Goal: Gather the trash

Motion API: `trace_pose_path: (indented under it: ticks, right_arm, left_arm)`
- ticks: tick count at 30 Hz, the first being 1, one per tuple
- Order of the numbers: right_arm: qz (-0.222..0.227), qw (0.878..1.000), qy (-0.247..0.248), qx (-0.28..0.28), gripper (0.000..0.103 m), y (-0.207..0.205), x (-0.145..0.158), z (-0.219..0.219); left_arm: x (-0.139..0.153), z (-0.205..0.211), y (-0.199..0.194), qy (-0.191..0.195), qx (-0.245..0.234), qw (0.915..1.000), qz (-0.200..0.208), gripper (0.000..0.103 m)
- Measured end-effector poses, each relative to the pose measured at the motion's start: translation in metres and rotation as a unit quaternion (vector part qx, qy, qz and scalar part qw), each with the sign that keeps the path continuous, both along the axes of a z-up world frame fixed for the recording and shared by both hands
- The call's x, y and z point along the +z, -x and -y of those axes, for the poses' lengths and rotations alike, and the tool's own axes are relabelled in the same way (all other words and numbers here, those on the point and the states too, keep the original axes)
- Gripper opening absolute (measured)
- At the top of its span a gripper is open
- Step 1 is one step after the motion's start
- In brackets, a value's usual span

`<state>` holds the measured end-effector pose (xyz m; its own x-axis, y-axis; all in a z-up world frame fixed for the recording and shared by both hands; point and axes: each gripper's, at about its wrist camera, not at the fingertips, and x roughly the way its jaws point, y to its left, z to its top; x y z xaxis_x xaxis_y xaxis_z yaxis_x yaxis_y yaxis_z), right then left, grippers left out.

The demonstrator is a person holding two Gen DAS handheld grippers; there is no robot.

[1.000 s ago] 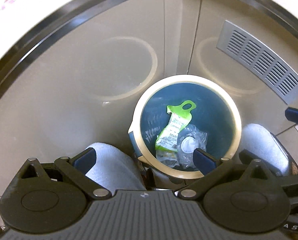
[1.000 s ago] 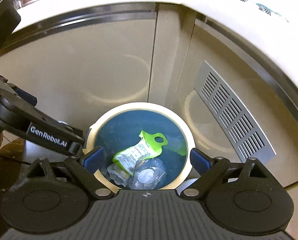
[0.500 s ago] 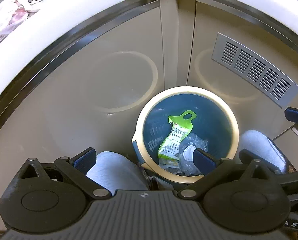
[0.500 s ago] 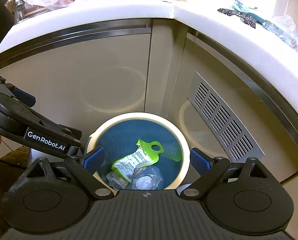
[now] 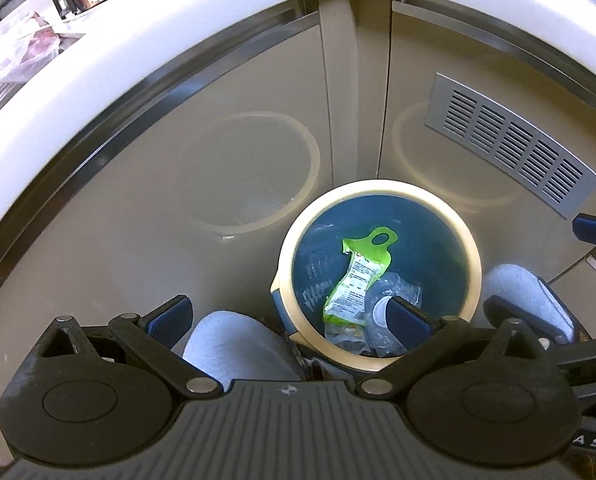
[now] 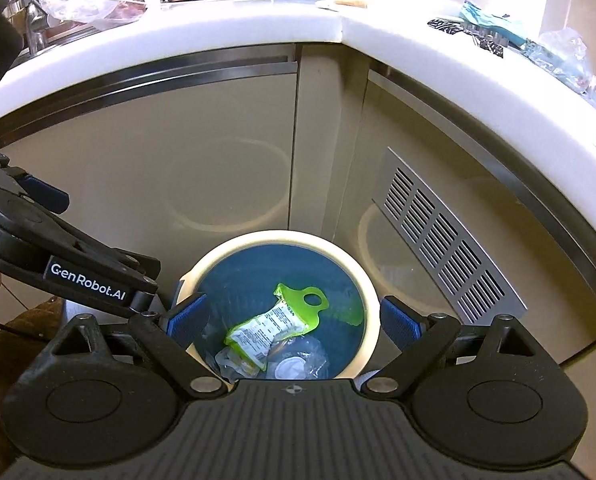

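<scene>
Both the left gripper [image 5: 285, 316] and right gripper [image 6: 293, 320] hang released and empty above the round bin [image 6: 372, 312], which contains a green pouch [image 6: 273, 326] and clear wrappers [image 6: 298, 364].

We found the mouth of the bin [image 6: 372, 322] unobstructed from above; its cream rim left a round opening, with the green pouch [image 6: 275, 326] and clear plastic wrap [image 6: 298, 364] lying low inside. Both grippers' fingers stood wide apart, empty. The cabinet doors [image 6: 217, 160] closed off the far side in a corner, and the table [image 6: 217, 52] overhung them. The left gripper [image 5: 287, 318] crowded the bin's left side, and two white shoes [image 5: 233, 344] flanked the bin.
</scene>
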<state>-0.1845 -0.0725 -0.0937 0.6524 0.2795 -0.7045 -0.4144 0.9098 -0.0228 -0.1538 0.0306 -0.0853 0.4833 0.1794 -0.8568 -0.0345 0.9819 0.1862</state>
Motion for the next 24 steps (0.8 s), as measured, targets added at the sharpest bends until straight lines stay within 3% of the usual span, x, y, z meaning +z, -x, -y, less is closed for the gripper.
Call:
trace_pose_path:
  ticks: [5, 10, 14, 19, 24]
  right_arm:
    - [0.014, 1.000, -0.016, -0.007, 0.093, 0.000, 0.017, 0.011]
    - [0.020, 0.997, -0.074, -0.032, 0.093, -0.007, 0.048, 0.038]
    - [0.064, 0.989, -0.120, -0.061, 0.093, -0.020, 0.086, 0.070]
    - [0.174, 0.967, -0.137, -0.129, 0.098, -0.058, 0.140, 0.123]
    - [0.208, 0.934, -0.156, -0.244, 0.099, -0.144, 0.158, 0.187]
  left_arm:
    - [0.018, -0.001, -0.004, 0.009, -0.007, 0.9999, 0.011, 0.103]
    - [0.047, -0.001, -0.013, 0.023, -0.010, 0.9991, 0.034, 0.103]
    - [0.074, 0.001, -0.025, 0.034, -0.011, 0.9977, 0.058, 0.103]
    - [0.103, 0.002, -0.043, 0.046, -0.004, 0.9956, 0.081, 0.103]
    - [0.123, 0.003, -0.060, 0.054, 0.007, 0.9948, 0.086, 0.103]
